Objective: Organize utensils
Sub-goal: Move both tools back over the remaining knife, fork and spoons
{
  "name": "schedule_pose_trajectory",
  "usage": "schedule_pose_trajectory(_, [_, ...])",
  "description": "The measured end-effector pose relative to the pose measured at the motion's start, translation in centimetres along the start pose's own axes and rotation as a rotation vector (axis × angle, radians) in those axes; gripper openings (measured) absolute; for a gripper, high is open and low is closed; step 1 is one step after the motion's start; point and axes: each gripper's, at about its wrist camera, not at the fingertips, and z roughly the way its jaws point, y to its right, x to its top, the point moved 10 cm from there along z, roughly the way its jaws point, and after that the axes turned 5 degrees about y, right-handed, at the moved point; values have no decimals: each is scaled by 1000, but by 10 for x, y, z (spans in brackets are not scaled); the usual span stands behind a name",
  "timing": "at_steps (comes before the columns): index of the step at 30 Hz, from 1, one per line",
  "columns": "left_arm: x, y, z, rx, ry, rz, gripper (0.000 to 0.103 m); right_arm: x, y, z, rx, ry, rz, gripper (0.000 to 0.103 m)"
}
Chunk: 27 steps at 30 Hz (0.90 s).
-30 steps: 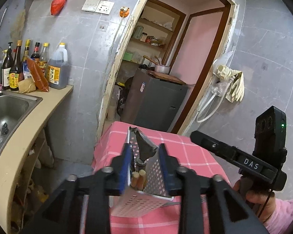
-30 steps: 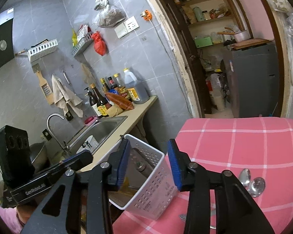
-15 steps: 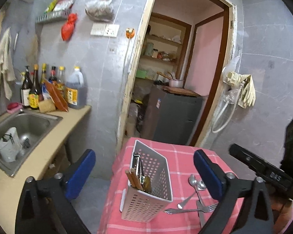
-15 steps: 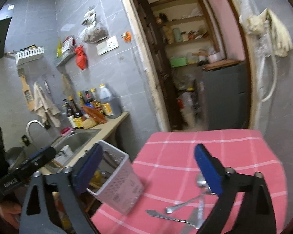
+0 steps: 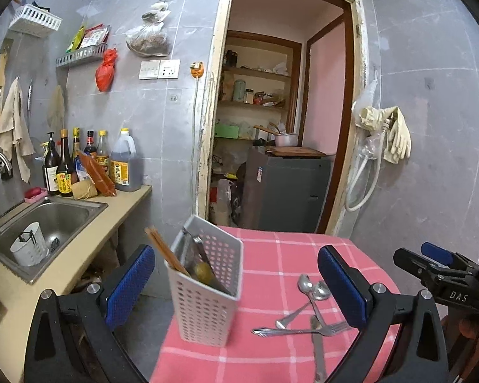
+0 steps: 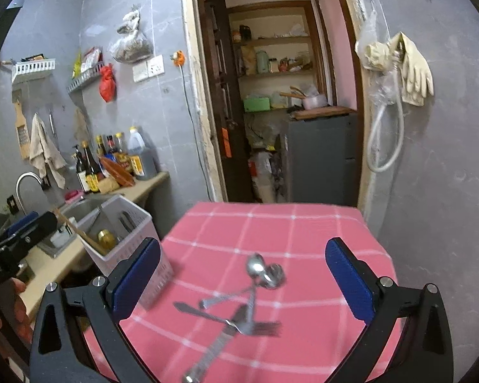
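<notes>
Both grippers hang above the table with their blue-padded jaws spread wide and nothing between them: the left gripper (image 5: 236,284) frames the caddy, and the right gripper (image 6: 242,274) frames the loose cutlery.

Beneath them the table (image 5: 271,242) wears a pink checked cloth and stands just beside a tan counter (image 5: 124,201) with a steel sink (image 5: 57,217) set into it. A row of sauce bottles (image 5: 79,162) lines the counter against the grey tiled wall.

At the table's left edge, the side nearest the counter, stands the white perforated caddy (image 5: 204,306), upright. Wooden chopsticks (image 5: 163,249) lean out of its left corner, and a dark-handled utensil (image 5: 204,255) and something yellowish sit inside; what that yellowish item is cannot be told.

To the right of the caddy, well apart from it, the unsorted cutlery lies in a loose crossed pile on the cloth. Two spoons (image 5: 313,287) rest with their bowls touching, a fork (image 5: 303,330) lies across their handles, and a knife (image 5: 317,351) runs toward the near edge. In the right wrist view the pile (image 6: 239,306) is blurred.
</notes>
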Motion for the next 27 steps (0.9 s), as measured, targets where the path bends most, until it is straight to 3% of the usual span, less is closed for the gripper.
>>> schedule_pose_trajectory(5, [-24,20,-4,-19,-48,4,103,-24,30,2,-10,-83,1,102])
schedule_pose_trajectory(10, [-60,39,4,-61,-156,-6,103,-52,56,12,-3,-172,27,102])
schedule_pose_trajectory(18, [-108,65,33,-98,-290,1,103,-105,79,40,72,-316,144,100])
schedule_pose_trajectory(22, [-127,69,49,-106,-341,0,103,-136,76,54,107,-384,199,70])
schedule_pose_trajectory(27, [-154,79,65,-165,-431,-30,100,-161,64,70,159,-442,258,50])
